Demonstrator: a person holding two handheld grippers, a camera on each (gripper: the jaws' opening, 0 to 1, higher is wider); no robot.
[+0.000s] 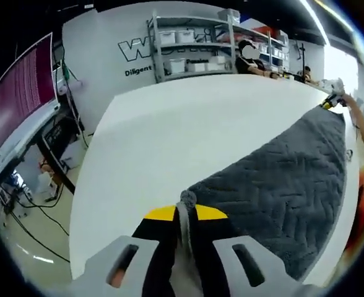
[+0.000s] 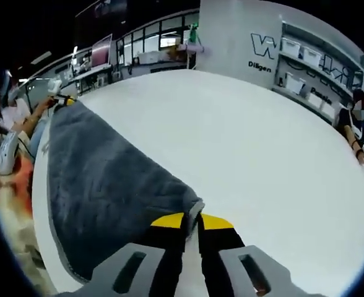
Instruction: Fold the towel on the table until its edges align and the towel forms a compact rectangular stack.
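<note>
We have the towel point(image 1: 287, 185) pinched at two corners — the left gripper point(image 1: 186, 213) clamps one bunched corner, the right gripper point(image 2: 193, 224) the other, both sets of jaws closed on cloth. The grey quilted towel lies spread along the near edge of the white table point(image 1: 169, 136). It looks soft, thick and floppy — likely to sag, so corners are the right hold.

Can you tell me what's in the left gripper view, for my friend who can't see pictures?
The left gripper is pinching one corner of a dark grey quilted towel, which stretches across a big white table. At the towel's far end, the right gripper holds another corner, and shelves with boxes stand behind the table.
</note>
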